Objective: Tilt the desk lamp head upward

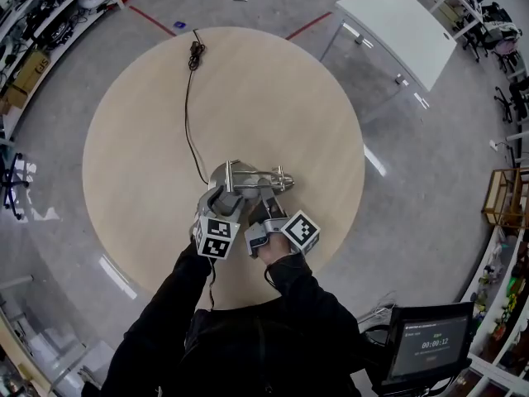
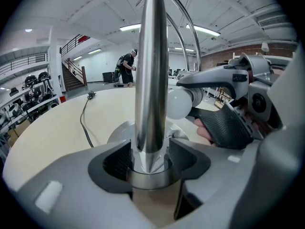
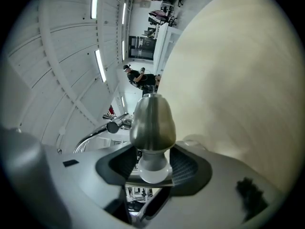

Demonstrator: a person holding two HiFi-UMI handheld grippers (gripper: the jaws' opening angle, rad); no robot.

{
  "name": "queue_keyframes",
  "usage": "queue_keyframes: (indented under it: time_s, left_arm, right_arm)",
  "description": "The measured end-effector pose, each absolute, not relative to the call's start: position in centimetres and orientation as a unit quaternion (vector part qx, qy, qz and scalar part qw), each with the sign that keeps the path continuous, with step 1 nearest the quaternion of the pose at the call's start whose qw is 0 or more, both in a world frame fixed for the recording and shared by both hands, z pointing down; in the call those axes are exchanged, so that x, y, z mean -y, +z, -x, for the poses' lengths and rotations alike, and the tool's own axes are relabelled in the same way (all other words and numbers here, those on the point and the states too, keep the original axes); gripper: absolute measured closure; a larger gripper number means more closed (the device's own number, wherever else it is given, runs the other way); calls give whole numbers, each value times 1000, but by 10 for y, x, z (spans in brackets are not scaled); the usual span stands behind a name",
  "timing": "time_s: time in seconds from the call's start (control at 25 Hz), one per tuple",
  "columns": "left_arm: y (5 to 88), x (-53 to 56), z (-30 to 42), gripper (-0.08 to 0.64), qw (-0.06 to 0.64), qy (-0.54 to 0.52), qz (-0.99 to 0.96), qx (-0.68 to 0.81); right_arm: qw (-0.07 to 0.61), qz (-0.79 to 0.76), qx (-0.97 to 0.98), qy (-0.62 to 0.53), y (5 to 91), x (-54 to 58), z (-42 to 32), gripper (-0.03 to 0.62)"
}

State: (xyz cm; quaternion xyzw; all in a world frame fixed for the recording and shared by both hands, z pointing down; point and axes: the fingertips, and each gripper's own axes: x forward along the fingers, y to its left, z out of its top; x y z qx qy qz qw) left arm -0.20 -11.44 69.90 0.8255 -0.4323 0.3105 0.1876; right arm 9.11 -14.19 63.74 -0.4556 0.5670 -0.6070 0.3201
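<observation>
The round wooden table has bare floor all round it. The only furniture near its rim is a white rectangular table, off the far right. Most of the tabletop lies bare beyond the work. A black cord crosses it from the lamp to a coiled plug near the far edge. The desk lamp stands on the person's side of the table, a little in from the near rim, and both grippers meet there side by side. The left gripper is clenched low on the lamp's upright chrome post, its jaws closing in on the collar where the post meets the base. The right gripper grasps the lamp head, with the metal shade bulging just past the pads and the white bulb sitting between them. In the left gripper view the head reaches out to the right of the post, with the right gripper's textured pad just under it.
</observation>
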Motion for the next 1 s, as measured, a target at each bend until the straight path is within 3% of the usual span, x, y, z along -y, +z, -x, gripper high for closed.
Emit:
queue_keyframes:
  time_s: [0.6,1.0]
  left_arm:
    - [700,112,2,301,187,311,-824,436]
    - [706,119,-1,301,187,311,-823,437]
  right_arm:
    - [222,548,-654,-472,579,145,-149,390]
    - [107,617,-716,-309,515,160,-174,390]
